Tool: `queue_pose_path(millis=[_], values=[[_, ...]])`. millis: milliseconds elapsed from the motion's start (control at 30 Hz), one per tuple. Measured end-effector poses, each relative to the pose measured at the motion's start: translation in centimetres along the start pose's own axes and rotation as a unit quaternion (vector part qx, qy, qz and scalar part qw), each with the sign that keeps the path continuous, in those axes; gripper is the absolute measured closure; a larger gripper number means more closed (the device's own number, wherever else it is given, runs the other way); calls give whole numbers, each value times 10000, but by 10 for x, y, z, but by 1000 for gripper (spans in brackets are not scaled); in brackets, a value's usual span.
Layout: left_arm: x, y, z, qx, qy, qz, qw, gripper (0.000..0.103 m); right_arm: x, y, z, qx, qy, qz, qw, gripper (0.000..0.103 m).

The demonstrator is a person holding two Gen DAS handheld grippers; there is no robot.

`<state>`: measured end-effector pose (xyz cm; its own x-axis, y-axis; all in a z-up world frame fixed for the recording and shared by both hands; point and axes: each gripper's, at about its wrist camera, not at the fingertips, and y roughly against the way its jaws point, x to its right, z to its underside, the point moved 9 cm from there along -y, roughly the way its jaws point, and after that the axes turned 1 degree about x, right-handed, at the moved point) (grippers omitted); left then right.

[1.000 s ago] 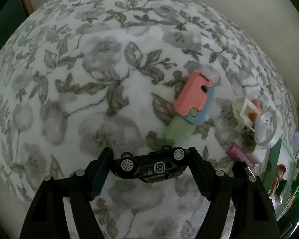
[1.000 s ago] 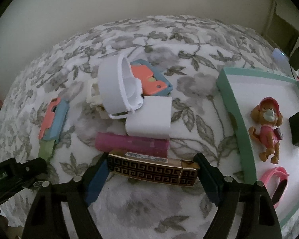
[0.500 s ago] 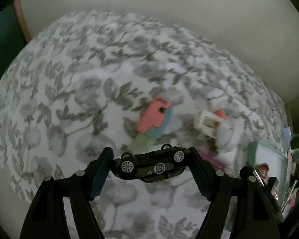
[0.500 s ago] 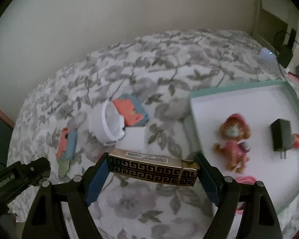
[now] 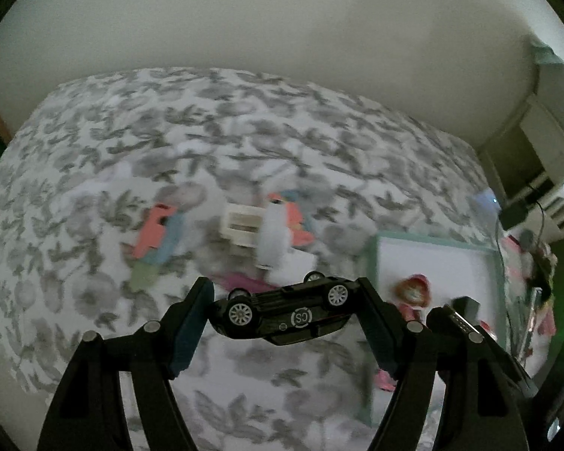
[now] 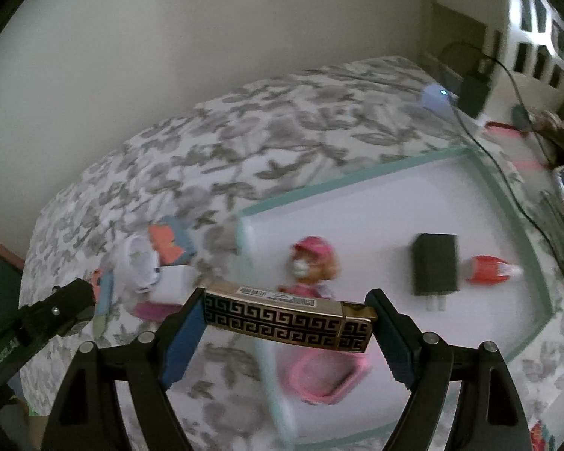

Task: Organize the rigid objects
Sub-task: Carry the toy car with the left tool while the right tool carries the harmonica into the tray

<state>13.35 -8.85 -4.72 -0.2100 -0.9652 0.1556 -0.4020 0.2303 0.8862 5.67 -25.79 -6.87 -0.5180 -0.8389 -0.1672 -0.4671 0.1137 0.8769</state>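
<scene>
While both loads ride clear of the bedspread, you are carrying them toward the tray.

Your left gripper (image 5: 285, 310) pinches a black toy car (image 5: 282, 310) end to end, wheels up; nose and tail give the pads flat stops, so it hangs level. Your right gripper (image 6: 285, 325) clamps a gold-and-black patterned box (image 6: 287, 319) by its two short ends, label side up, already over the near corner of the green-rimmed tray (image 6: 357, 182). A pink-capped figure (image 6: 312, 267), black charger (image 6: 436, 267), red-and-white piece (image 6: 488, 270) and pink band (image 6: 327, 379) lie inside, so the bare white floor at the far side looks the safest drop. Unsorted plastic pieces (image 5: 266, 229) remain clustered on the floral bedspread (image 5: 206, 131), left of the tray.
</scene>
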Motion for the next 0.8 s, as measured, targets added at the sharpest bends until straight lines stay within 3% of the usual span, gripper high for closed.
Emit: queue_pose_path(millis=[400, 600, 800], values=[[85, -12, 27, -298, -586, 296, 9974, 26, 87, 1, -1, -343, -401, 369, 9979, 18], [113, -28, 47, -615, -786, 364, 9943, 26, 108, -13, 9, -748, -396, 401, 9956, 18], [127, -41, 61, -850, -789, 437, 9923, 26, 124, -17, 12, -874, -187, 677, 9937, 18]])
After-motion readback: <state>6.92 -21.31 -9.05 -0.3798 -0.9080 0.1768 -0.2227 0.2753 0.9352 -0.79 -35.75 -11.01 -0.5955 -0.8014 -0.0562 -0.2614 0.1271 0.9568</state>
